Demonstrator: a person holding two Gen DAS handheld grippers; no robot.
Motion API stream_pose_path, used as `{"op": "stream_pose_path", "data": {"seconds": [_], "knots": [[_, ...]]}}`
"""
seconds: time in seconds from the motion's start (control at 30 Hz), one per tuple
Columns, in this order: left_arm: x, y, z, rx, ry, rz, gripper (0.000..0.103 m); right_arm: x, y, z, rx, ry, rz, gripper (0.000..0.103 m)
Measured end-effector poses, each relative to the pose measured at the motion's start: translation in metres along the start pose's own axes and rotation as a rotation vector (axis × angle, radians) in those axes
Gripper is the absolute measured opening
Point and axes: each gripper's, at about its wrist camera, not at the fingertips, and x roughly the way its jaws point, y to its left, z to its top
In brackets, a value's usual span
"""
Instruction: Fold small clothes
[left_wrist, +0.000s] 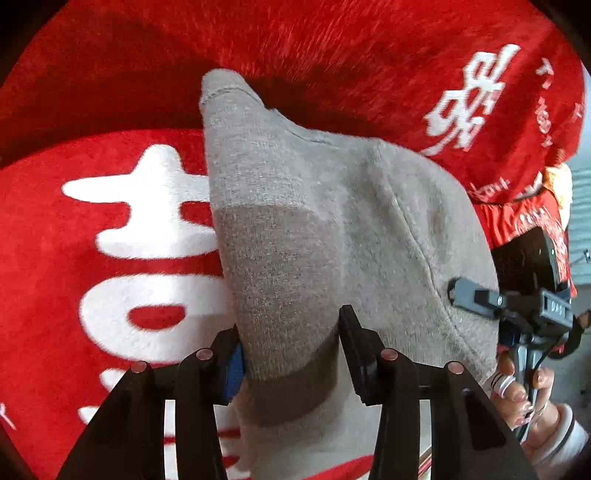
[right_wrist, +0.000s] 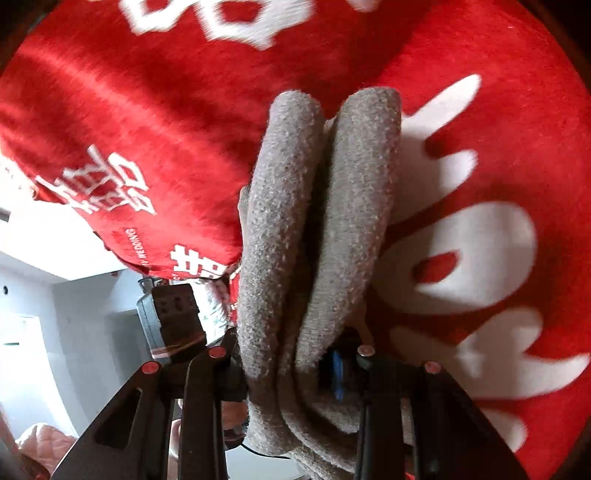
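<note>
Both grippers clamped on grey socks above a red blanket.

Left gripper (left_wrist: 291, 343): jaws pinch the grey sock (left_wrist: 314, 229) at its darker heel patch, pads pressing the fabric from both sides; the sock extends forward from the fingertips, its far end drooping toward the red blanket (left_wrist: 110, 229) with white characters lying beneath. To this gripper's right, a hand (left_wrist: 524, 395) holds the other tool. Right gripper (right_wrist: 291, 365): jaws closed on bunched grey fabric, two rolled sock folds (right_wrist: 321, 206) standing side by side straight ahead of the fingertips. The blanket fills the background, motion-blurred in places.
</note>
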Motion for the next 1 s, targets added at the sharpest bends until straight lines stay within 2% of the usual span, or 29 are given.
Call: {"op": "stream_pose_path", "data": {"seconds": [0.13,0.27,0.4,0.47,0.5,0.57,0.6,0.63,0.7,0.77,0.83,0.9,0.97,1.0], "knots": [[-0.032,0.014,-0.014,0.011,-0.002,0.008,0.047,0.025,0.018,-0.025,0.008,0.010,0.029,0.035],[-0.066,0.043,-0.033,0.006,-0.007,0.041,0.047,0.066,0.024,-0.049,0.040,0.036,0.054,0.035],[-0.077,0.079,-0.053,-0.011,0.010,0.088,0.047,0.115,0.020,-0.064,0.059,0.078,0.039,0.035],[-0.069,0.100,-0.060,-0.024,0.031,0.120,0.047,0.135,0.014,-0.065,0.060,0.099,-0.046,0.035],[-0.068,0.111,-0.065,-0.033,0.040,0.143,0.047,0.141,0.010,-0.064,0.055,0.103,-0.133,0.037],[-0.059,0.129,-0.071,-0.070,0.057,0.205,0.048,0.140,0.012,-0.061,0.031,0.086,-0.270,0.047],[-0.062,0.136,-0.073,-0.092,0.043,0.172,0.048,0.135,0.016,-0.060,0.019,0.073,-0.337,0.059],[-0.067,0.140,-0.074,-0.116,0.026,0.147,0.048,0.129,0.020,-0.061,0.004,0.055,-0.384,0.063],[-0.084,0.143,-0.074,-0.122,-0.033,0.176,0.048,0.113,0.034,-0.063,-0.042,0.003,-0.473,0.063],[-0.095,0.146,-0.072,-0.120,-0.080,0.226,0.048,0.099,0.043,-0.067,-0.076,-0.045,-0.486,0.063],[-0.103,0.152,-0.073,-0.127,-0.102,0.252,0.048,0.098,0.047,-0.066,-0.074,-0.056,-0.455,0.063],[-0.112,0.172,-0.075,-0.137,-0.101,0.266,0.048,0.113,0.043,-0.060,-0.046,-0.022,-0.445,0.061],[-0.106,0.177,-0.073,-0.147,-0.088,0.272,0.048,0.131,0.035,-0.053,-0.018,0.032,-0.462,0.030],[-0.103,0.177,-0.073,-0.145,-0.083,0.279,0.048,0.129,0.035,-0.057,-0.038,0.023,-0.473,0.025]]}}
